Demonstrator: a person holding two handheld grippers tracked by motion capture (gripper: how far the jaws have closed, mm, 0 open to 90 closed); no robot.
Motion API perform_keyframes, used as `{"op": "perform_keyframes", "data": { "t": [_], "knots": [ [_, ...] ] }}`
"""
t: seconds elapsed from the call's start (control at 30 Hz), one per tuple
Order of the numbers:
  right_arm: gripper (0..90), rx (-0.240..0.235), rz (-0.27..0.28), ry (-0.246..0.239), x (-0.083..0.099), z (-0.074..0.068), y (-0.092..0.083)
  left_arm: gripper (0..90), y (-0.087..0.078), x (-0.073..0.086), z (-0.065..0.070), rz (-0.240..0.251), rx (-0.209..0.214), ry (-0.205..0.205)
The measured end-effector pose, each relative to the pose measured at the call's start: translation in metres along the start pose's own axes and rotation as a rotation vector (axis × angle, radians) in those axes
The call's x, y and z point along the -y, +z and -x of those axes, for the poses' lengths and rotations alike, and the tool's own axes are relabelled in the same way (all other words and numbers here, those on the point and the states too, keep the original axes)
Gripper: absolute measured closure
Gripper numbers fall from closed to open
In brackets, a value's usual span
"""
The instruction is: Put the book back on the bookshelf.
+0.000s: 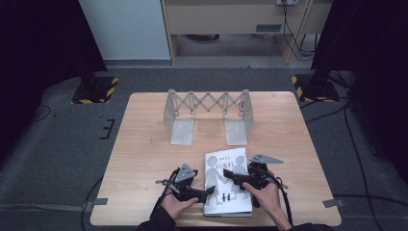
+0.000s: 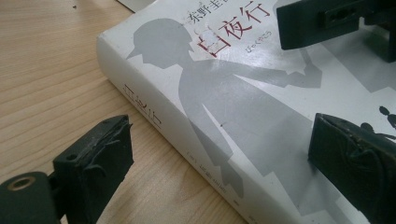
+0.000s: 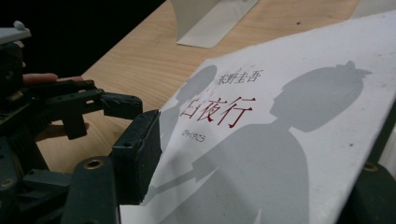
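- A white hardcover book (image 1: 227, 183) is lying flat at the near edge of the wooden table (image 1: 144, 144), with grey silhouette figures and red title characters on its cover.
- The left gripper (image 1: 208, 192) is reaching in from the book's left side, just beside its spine edge. In the left gripper view (image 2: 219, 158) one black jaw is sitting over bare wood beside the spine while the other is hanging over the cover, so the jaws are straddling the spine edge without pressing on it; this gripper is released.
- The right gripper (image 1: 230, 176) is lying across the cover from the right, its tips over the middle of the book. In the right gripper view (image 3: 261, 186) the cover is running between the two jaws, the left pad sitting at the cover's edge and the right jaw lying behind the far edge; I cannot tell whether the pads are clamping the book or merely bracketing it.
- The two grippers' tips are sitting near each other over the book's left half.
- A grey expandable book rack (image 1: 208, 115) is standing well apart from the book, farther back on the table, its two upright end plates joined by a scissor lattice.
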State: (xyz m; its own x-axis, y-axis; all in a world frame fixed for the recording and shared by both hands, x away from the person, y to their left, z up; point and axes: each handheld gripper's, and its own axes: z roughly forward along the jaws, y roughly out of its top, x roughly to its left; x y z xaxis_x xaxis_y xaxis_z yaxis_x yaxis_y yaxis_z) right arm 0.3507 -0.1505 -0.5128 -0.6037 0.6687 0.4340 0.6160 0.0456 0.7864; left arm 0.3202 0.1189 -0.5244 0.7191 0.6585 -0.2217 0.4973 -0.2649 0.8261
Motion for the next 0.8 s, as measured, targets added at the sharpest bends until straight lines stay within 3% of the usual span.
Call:
{"op": "perform_keyframes", "data": {
  "t": [0.23, 0.43, 0.5, 0.67, 0.8],
  "knots": [
    [34.0, -0.008, -0.009, -0.002, 0.0016, 0.0028, 0.0023, 6.1, -0.0001, 0.0001, -0.0006, -0.003, 0.003, -0.002],
    [44.6, -0.017, 0.006, 0.022, -0.0021, 0.0013, -0.0015, 6.0, -0.0003, 0.0004, -0.0016, -0.001, 0.011, -0.011],
    [47.3, -0.024, 0.005, 0.057, -0.0019, 0.0033, -0.0016, 6.2, 0.0002, 0.0006, -0.0018, 0.003, 0.011, -0.012],
    [40.3, -0.024, -0.022, 0.05, 0.0001, 0.005, 0.0031, 6.2, 0.001, 0.0013, -0.0024, 0.007, 0.013, -0.015],
    [47.2, -0.019, -0.017, 0.065, 0.0003, 0.0065, 0.0033, 6.3, 0.0012, 0.0015, -0.0022, 0.008, 0.013, -0.014]
  ]
}}
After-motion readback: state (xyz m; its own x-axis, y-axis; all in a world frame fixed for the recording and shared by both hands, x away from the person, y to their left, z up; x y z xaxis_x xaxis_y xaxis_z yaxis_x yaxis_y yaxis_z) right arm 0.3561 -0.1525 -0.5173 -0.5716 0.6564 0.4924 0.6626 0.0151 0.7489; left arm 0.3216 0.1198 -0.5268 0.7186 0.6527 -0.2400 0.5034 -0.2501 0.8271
